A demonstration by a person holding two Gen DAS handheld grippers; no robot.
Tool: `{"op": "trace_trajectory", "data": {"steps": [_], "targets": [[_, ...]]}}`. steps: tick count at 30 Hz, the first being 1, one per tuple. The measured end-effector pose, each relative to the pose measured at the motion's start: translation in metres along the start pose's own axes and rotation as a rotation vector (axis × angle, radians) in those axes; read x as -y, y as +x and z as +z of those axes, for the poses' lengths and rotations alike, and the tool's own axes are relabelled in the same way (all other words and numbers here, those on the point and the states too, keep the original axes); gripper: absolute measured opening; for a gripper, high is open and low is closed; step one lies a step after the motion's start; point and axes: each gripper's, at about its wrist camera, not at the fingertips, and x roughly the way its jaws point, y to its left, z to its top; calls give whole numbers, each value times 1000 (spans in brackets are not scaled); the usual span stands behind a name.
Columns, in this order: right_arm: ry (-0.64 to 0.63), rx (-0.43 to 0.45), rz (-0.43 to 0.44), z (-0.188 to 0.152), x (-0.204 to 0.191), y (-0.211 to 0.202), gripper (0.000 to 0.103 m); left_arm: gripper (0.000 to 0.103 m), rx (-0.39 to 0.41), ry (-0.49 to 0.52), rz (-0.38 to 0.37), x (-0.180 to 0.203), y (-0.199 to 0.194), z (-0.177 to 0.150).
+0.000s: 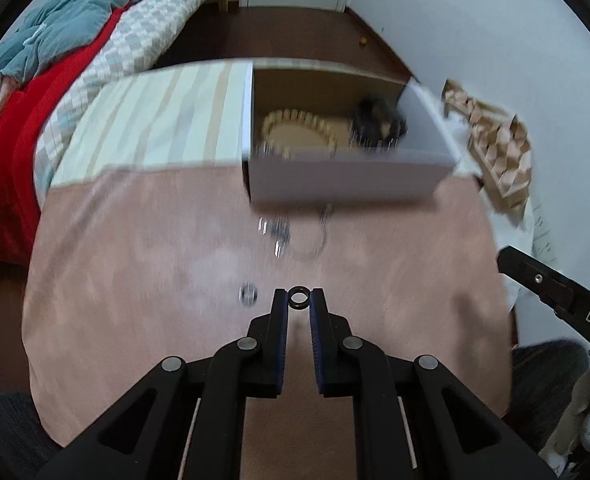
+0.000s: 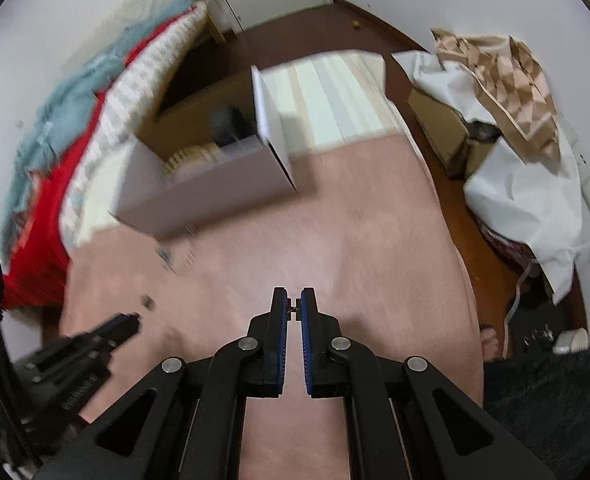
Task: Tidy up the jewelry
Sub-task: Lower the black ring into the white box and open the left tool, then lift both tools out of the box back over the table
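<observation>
My left gripper is shut on a small black ring, held above the pink cloth. My right gripper is shut on a tiny metal piece of jewelry over the same cloth. A white open box stands at the back with a wooden bead bracelet and a dark item inside. Loose silver jewelry lies blurred on the cloth in front of the box, and one small piece lies left of my left fingertips. The box also shows in the right wrist view.
A bed with red and teal blankets is at the left. White sheets and cardboard inserts are piled at the right, by a cardboard box. The other gripper shows at the right edge and at lower left.
</observation>
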Motion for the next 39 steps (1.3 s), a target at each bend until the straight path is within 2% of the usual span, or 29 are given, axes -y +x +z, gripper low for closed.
{"op": "trace_trajectory", "data": {"steps": [6, 10, 13, 20, 22, 23, 24, 25, 26, 27, 28, 31, 32, 33, 34, 36, 39], "targets": [[-30, 73, 117, 62, -36, -14, 7, 8, 56, -28, -16, -4, -10, 69], [-62, 68, 136, 100, -52, 3, 7, 8, 44, -34, -1, -10, 7, 108], [-75, 21, 126, 125, -57, 29, 7, 9, 21, -40, -7, -16, 22, 129], [-64, -77, 78, 142, -47, 66, 8, 11, -34, -29, 8, -17, 47, 152], [-68, -81, 67, 142, -46, 68, 13, 12, -27, -28, 18, -17, 46, 155], [-68, -76, 62, 142, -45, 68, 20, 13, -17, -28, 21, -18, 43, 156], [-73, -68, 60, 142, -46, 66, 26, 19, -9, -29, 28, -19, 41, 157], [-73, -60, 61, 142, -46, 64, 27, 33, 3, -33, 37, -20, 37, 158], [-74, -54, 61, 141, -46, 61, 28, 42, 11, -36, 39, -21, 34, 160], [-76, -44, 61, 140, -47, 57, 29, 60, 30, -43, 52, -23, 27, 160], [-74, -37, 65, 140, -47, 54, 30, 72, 44, -48, 65, -26, 23, 160], [-88, -12, 47, 138, -51, 43, 49, 76, 83, -58, 95, -33, 8, 157], [-99, -3, 31, 137, -53, 40, 58, 80, 90, -65, 110, -36, 4, 154], [-112, 5, 11, 136, -55, 36, 65, 89, 95, -73, 123, -39, 1, 150], [-123, 11, -3, 134, -57, 34, 67, 94, 101, -78, 136, -40, -2, 147], [-144, 14, -52, 130, -60, 30, 82, 95, 111, -81, 160, -43, -5, 138], [-173, 18, -128, 123, -63, 28, 98, 100, 107, -81, 191, -44, -8, 121]]}}
